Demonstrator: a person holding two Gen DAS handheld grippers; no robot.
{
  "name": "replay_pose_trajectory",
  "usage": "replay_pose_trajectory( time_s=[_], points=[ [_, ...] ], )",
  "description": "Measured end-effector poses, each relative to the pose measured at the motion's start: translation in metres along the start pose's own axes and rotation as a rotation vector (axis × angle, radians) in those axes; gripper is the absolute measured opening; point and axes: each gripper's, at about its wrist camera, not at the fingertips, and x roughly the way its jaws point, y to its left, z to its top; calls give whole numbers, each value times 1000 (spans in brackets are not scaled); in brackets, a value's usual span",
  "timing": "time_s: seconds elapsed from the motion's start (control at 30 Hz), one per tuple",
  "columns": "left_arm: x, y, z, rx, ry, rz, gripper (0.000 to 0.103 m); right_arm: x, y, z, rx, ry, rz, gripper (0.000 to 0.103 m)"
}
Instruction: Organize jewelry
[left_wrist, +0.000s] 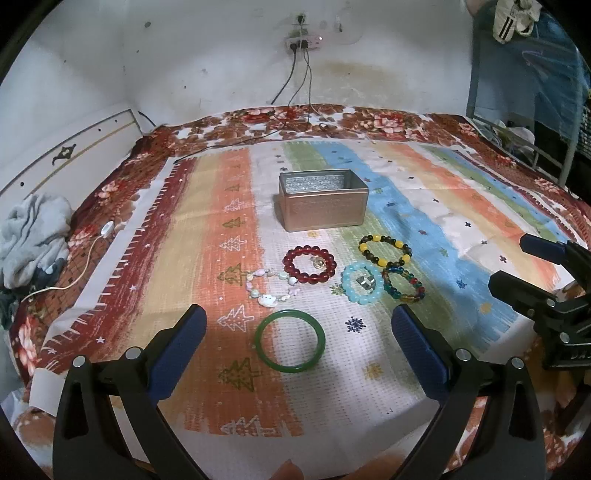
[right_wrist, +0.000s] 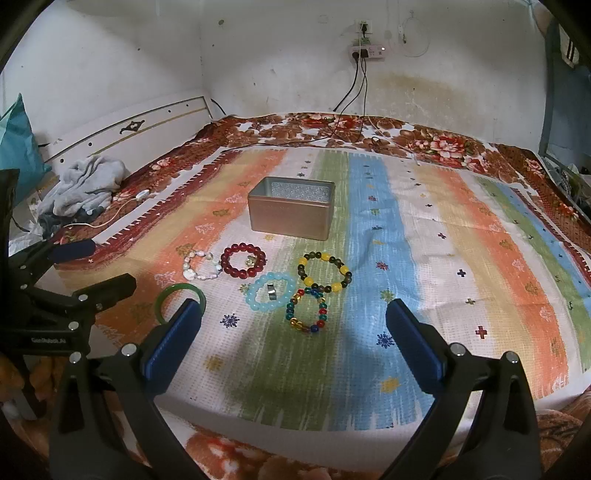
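An open silver tin box (left_wrist: 323, 201) (right_wrist: 291, 212) stands on the striped cloth. In front of it lie a red bead bracelet (left_wrist: 309, 264) (right_wrist: 243, 260), a pale shell bracelet (left_wrist: 271, 288) (right_wrist: 201, 266), a light blue bead bracelet (left_wrist: 362, 283) (right_wrist: 271, 291) with a silver ring (left_wrist: 364, 282) (right_wrist: 272, 291) inside it, a yellow and dark bead bracelet (left_wrist: 385, 251) (right_wrist: 325, 272), a multicolour bead bracelet (left_wrist: 403, 286) (right_wrist: 306, 311) and a green bangle (left_wrist: 290, 340) (right_wrist: 180, 297). My left gripper (left_wrist: 299, 325) is open, just before the bangle. My right gripper (right_wrist: 293, 317) is open near the multicolour bracelet.
The striped cloth (left_wrist: 443, 206) covers a floral blanket (left_wrist: 369, 118) on a bed. Crumpled grey clothes (left_wrist: 33, 236) (right_wrist: 85, 188) and a white cable (left_wrist: 88, 258) lie at the left. Black cables (left_wrist: 295, 92) run from a wall socket. A metal rack (left_wrist: 517, 140) stands at the right.
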Motion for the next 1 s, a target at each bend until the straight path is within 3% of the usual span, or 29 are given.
replay_pose_trajectory(
  time_s=[0.3,0.77,1.0],
  points=[
    [9,4,7,-21,22,-5,98,6,-3,6,7,0,-10,98],
    [38,7,46,-22,41,-13,98,37,-20,37,13,36,-49,98],
    [66,24,64,-77,100,-42,98,56,-30,52,29,51,-44,98]
  ],
)
